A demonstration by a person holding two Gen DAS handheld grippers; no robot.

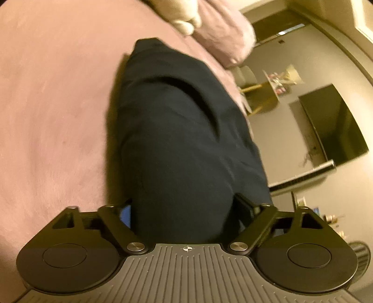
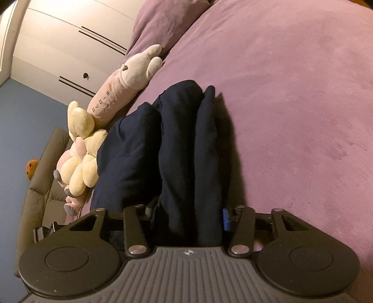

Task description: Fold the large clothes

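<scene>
The bed (image 2: 291,93), covered in a purple plush blanket, carries everything, with stuffed toys (image 2: 81,151) lying along its far edge beside a pillow (image 2: 163,21). A dark navy garment (image 1: 177,130) hangs bunched in folds above the blanket, probably lifted so it can be laid over into a fold. The left claw (image 1: 184,216) and the right claw (image 2: 188,219) are each clamped on a gathered edge of it.
</scene>
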